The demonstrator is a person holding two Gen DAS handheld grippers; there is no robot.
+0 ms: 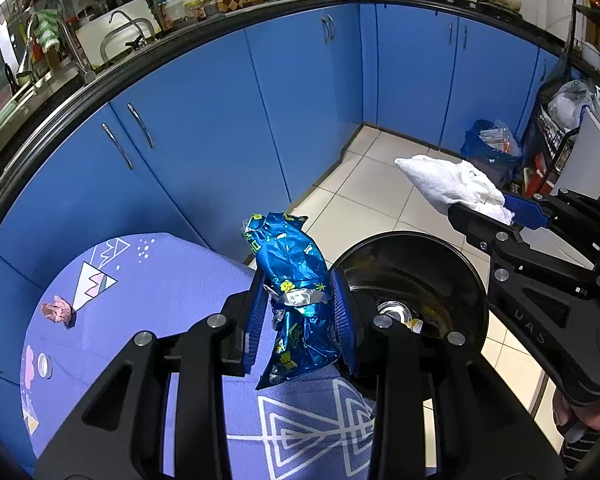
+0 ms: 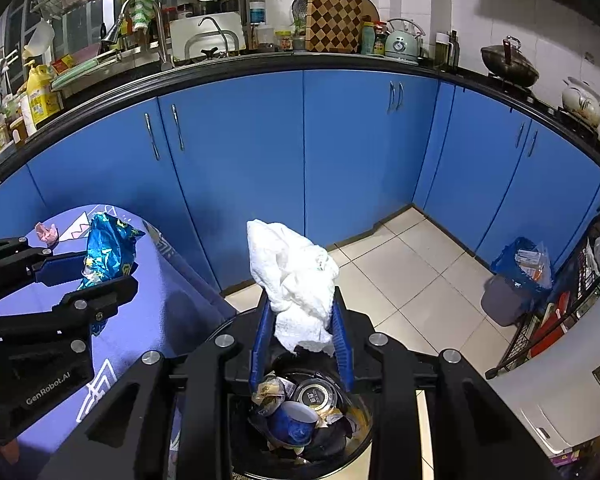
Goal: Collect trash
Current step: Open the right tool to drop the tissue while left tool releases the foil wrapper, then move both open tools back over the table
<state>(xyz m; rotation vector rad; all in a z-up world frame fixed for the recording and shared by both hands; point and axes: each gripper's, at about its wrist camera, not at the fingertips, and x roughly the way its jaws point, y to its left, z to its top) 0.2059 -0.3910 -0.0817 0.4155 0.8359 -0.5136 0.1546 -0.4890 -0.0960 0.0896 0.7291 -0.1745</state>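
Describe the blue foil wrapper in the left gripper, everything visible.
The blue foil wrapper is a crumpled, shiny metallic snack bag, blue with yellow-green print and silver showing at the creases. It stands roughly upright, pinched at its middle between the blue pads of the left gripper, with its top and bottom ends sticking out free. It is held above the edge of the purple patterned table, beside the open black trash bin. Only the pads touch it.

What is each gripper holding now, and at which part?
The left gripper pinches the blue wrapper around its middle. The right gripper pinches the white tissue at its lower end.
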